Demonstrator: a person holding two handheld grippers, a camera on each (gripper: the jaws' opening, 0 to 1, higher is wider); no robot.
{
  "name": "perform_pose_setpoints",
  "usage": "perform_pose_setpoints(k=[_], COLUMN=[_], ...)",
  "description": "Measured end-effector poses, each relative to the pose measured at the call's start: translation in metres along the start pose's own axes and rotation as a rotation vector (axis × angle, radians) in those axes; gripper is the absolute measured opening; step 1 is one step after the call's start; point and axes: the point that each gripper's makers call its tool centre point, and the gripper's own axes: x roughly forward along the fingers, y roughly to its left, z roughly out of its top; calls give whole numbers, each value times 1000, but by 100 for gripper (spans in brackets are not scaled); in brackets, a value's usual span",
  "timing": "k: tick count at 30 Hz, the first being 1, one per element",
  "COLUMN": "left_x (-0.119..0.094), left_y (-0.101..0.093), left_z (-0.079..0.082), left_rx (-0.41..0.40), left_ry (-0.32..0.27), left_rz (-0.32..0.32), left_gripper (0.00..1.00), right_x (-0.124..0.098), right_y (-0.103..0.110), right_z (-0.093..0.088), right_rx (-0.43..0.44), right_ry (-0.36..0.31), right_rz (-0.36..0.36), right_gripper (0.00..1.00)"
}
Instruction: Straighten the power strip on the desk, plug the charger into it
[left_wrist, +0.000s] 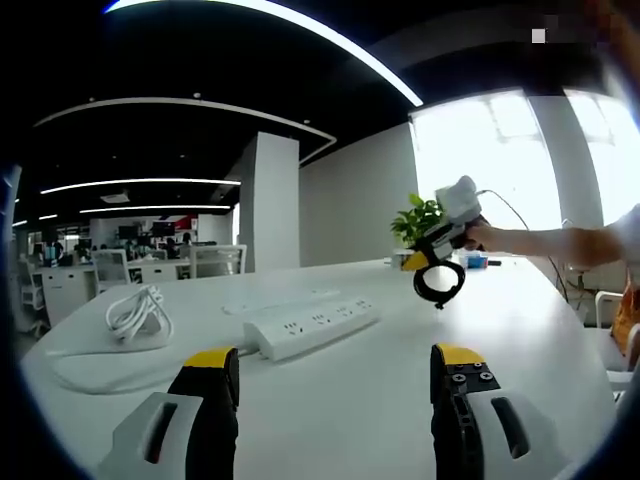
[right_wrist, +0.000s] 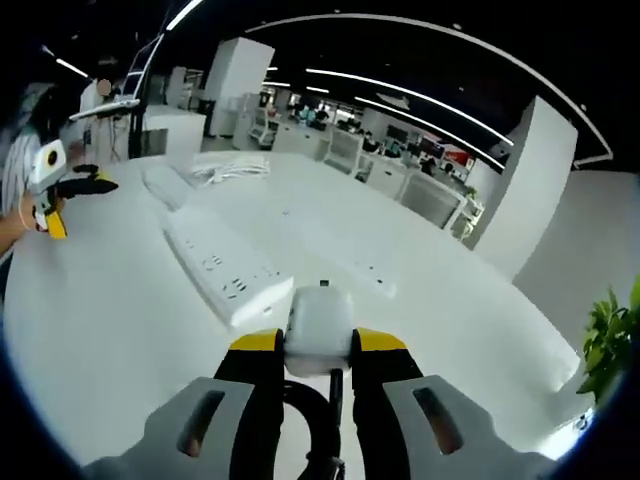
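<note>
strip (right_wrist: 222, 266) lies just ahead of my right claw (right_wrist: 318, 345) and a little to its left in the right gripper view, flat on the desk (right_wrist: 120, 330), its long axis running away up-left, sockets facing up. that claw is clenched on the charger (right_wrist: 320, 325), whose black cord hangs down between the jaws. i judge the near end of the strip is what the charger must meet, so the right hand is the nearer one. in the left gripper view the strip (left_wrist: 310, 328) lies beyond my left claw (left_wrist: 335, 362), which is released, jaws wide apart and holding nothing (good for steadying it). a coiled white cable (left_wrist: 138, 315) lies off the strip's far end; bare desk surrounds the rest.
</note>
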Motion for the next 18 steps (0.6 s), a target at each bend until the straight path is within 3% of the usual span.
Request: perform_pose_setpoints(k=[5, 18], left_x=[-1, -1], left_y=[2, 2], left_z=[0, 2], left_rx=[-2, -2], left_ry=[-1, -4], left_rz=[2, 0], left_gripper=[80, 80], right_x=[1, 0], right_y=[8, 19], right_z=[5, -2], right_rx=[-52, -273], right_ry=[33, 162], right_rz=[18, -13], right_gripper=[24, 24])
